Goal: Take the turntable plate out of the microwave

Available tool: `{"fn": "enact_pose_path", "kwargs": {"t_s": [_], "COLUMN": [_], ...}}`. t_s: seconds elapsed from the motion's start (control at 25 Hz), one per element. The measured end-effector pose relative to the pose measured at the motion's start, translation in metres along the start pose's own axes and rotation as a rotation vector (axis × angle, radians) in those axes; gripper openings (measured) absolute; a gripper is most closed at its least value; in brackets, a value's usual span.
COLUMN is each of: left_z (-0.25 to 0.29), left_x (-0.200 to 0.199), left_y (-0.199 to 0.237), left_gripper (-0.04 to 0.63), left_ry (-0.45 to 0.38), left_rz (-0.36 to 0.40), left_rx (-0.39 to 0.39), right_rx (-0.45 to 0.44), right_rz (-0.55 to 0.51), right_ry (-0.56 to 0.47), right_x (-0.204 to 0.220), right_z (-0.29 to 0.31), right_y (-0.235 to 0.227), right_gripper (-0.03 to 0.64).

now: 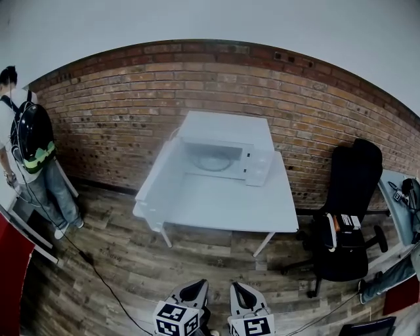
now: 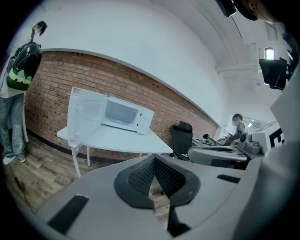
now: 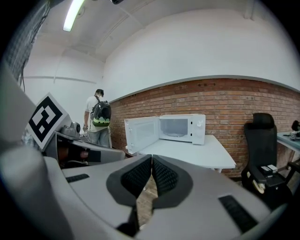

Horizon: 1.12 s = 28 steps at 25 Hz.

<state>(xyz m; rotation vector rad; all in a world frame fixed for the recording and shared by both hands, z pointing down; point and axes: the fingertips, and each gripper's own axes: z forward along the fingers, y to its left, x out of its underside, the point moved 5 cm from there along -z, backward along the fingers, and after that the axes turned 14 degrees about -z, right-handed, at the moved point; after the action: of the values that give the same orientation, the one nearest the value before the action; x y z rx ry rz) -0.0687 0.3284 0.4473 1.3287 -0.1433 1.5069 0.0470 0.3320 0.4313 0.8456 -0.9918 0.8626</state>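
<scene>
Looks like an office or lab workroom. Far ahead of the left gripper and right gripper: brick wall under white plaster, plank floor, white table bearing a microwave. Right of the right gripper: black office chair, desk with gear. Left of the left gripper: person wearing a backpack. Overhead: tube light.
</scene>
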Motion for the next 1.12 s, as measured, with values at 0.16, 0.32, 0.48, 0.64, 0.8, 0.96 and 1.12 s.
{"fn": "enact_pose_path", "kwargs": {"t_s": [0.16,0.32,0.48,0.64,0.8,0.96,1.12], "left_z": [0.026,0.057,0.087,0.117,0.143,0.164,0.175], "left_x": [-0.026,-0.061,-0.093,-0.118,-0.142,-0.159,-0.161], "left_y": [0.027,0.054,0.074,0.092,0.105,0.114,0.122], "left_gripper": [0.009,0.009,0.009,0.009,0.009,0.009,0.009], "left_ry": [-0.002,0.002,0.013,0.021,0.027,0.026,0.049], "left_rz": [0.004,0.011,0.016,0.021,0.041,0.053,0.054], "left_rx": [-0.019,-0.019,-0.001,0.019,0.051,0.074,0.076], "right_rx": [-0.002,0.014,0.044,0.061,0.050,0.010,-0.016], "right_rz": [0.009,0.010,0.000,0.004,0.030,0.019,0.040], "right_ry": [0.013,0.018,0.017,0.027,0.085,0.213,0.323], "right_x": [0.001,-0.010,-0.026,-0.035,-0.041,-0.039,-0.029], "right_z": [0.020,0.061,0.103,0.140,0.175,0.208,0.225], "right_y": [-0.011,-0.032,-0.054,-0.069,-0.076,-0.079,-0.078], "right_gripper": [0.018,0.018,0.018,0.018,0.018,0.018,0.018]}}
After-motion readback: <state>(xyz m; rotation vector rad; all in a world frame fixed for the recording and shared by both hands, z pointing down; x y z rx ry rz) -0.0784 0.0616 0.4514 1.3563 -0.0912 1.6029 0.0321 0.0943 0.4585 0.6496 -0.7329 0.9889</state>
